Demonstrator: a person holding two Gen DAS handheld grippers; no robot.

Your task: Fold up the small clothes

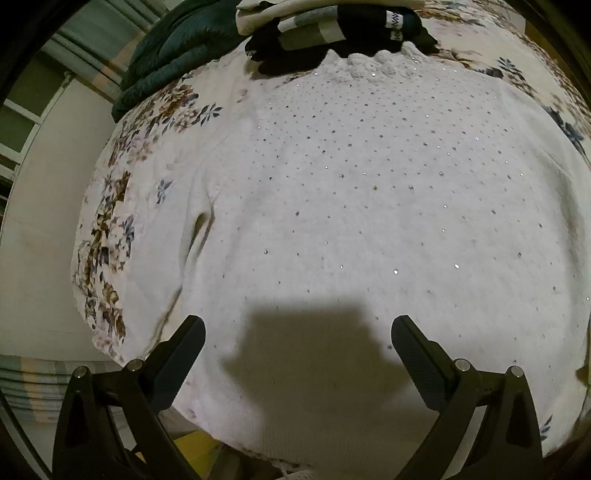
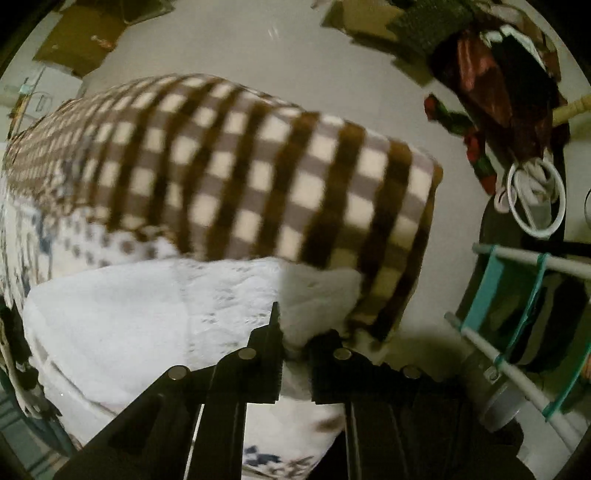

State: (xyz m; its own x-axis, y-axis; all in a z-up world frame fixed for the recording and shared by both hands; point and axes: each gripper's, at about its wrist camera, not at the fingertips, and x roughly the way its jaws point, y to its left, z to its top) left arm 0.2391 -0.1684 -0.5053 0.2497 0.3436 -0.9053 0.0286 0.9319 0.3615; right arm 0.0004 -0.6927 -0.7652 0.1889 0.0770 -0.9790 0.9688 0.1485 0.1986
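White sweater [image 1: 351, 206], silver sequin dots. Bedsheet [image 1: 110, 236]: cream, brown-blue floral. Blanket [image 2: 258, 177]: brown-grey-cream check. Dark teal quilt [image 1: 166, 48]. Black fingers [image 1: 181, 354].

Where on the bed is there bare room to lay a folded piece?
Free: the floral sheet strip left of the white sweater, toward the bed edge. Crowded: the far end, with folded clothes and a green quilt; the checked blanket too.

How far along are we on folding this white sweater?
Done: the white sweater lies spread front-up on the floral bedsheet, with a stack of folded clothes beyond its collar. In hand: the right gripper pinches a white edge of the sweater; the left gripper hangs open above the hem. Left: every fold; none shows yet.
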